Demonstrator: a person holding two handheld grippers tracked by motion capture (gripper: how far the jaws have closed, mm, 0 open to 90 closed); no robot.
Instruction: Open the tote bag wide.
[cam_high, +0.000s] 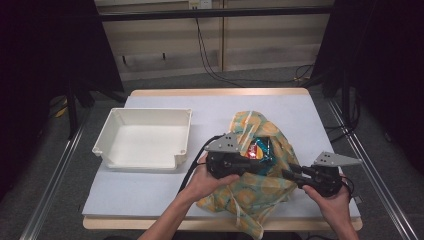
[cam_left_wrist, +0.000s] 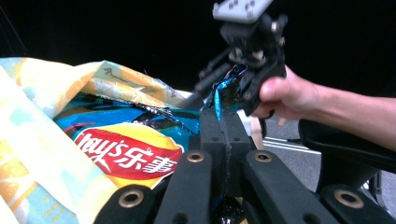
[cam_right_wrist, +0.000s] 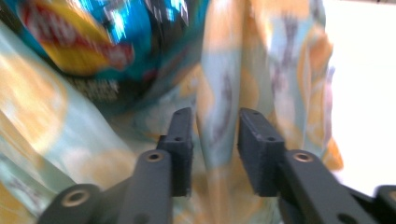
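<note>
Left hand-held gripper (cam_left_wrist: 223, 126): jaws pressed together on a crinkled blue foil edge of the blue-and-yellow chip packet with red logo (cam_left_wrist: 126, 154), which sits inside the yellow-and-pale-blue patterned cloth bag (cam_high: 260, 187) at the counter's (cam_high: 150, 192) right half. Right hand-held gripper (cam_right_wrist: 215, 149): jaws narrowly apart, a fold of bag cloth between them; contact uncertain, view blurred. White rectangular plastic tray (cam_high: 145, 137) stands apart to the left.

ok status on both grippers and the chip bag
Left gripper shut on chip bag edge. Right gripper open around a fold of the cloth bag. Chip bag inside the cloth bag. White tray apart.
</note>
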